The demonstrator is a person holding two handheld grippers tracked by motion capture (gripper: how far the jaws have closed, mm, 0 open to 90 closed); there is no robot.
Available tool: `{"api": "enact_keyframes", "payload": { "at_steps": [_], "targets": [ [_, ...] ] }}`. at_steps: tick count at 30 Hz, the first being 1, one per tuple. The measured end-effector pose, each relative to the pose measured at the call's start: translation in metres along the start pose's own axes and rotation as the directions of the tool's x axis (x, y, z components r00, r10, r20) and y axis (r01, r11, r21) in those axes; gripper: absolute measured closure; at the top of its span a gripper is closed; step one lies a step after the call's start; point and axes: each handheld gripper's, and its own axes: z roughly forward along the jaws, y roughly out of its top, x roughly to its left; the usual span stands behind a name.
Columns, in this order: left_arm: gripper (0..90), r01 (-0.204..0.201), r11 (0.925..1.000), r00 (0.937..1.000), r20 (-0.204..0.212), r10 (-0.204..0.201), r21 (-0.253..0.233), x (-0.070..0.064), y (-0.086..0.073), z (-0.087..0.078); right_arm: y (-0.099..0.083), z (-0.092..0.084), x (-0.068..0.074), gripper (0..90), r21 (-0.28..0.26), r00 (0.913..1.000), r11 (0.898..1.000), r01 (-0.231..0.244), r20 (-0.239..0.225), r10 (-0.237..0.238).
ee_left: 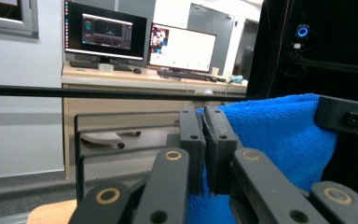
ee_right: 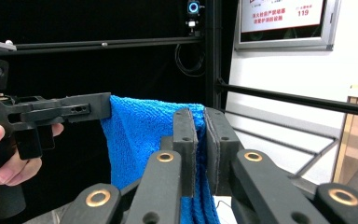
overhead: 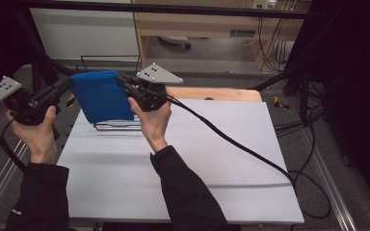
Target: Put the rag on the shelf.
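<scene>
The only writing I can make out is on the framed sign (ee_right: 286, 18) at one o'clock in my right gripper view: red characters too small to read, and the figure "119" at their right end. In my left gripper view two monitors (ee_left: 140, 39) glow on a wooden desk (ee_left: 149, 81) at eleven o'clock, but nothing on their screens is legible. My left gripper (ee_left: 204, 123) has its jaws pressed nearly together, with only the thickness of the blue towel (ee_left: 279, 135) between the pads; the cloth spreads away from them toward three o'clock. My right gripper (ee_right: 200, 126) is pinched just as tightly on the same towel, its fold gripped between the pads and the rest hanging toward six and nine o'clock. From the high view the towel (overhead: 101, 96) hangs in the air as a flat blue sheet stretched between my left gripper (overhead: 67, 84) at its nine o'clock corner and my right gripper (overhead: 123, 79) at its three o'clock corner, above the far left part of the white table (overhead: 197, 159). A wire rack (overhead: 118, 126) lies on the table just under the towel's lower edge.
</scene>
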Motion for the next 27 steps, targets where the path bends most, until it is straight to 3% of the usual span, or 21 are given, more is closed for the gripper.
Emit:
{"api": "enact_keyframes", "payload": {
  "at_steps": [24,27],
  "targets": [
    [86.8,-0.041,0.9985,0.9986,-0.033,0.04,-0.036,0.013,0.056,0.02,0.052,0.027,-0.003,84.2,-0.046,0.9986,0.998,0.042,0.033,-0.04],
    [86.8,-0.027,0.9987,0.9994,-0.024,0.026,-0.044,0.017,0.062,0.023,0.058,0.03,-0.004,84.2,-0.054,0.9985,0.998,0.045,0.035,-0.043]
  ]
}}
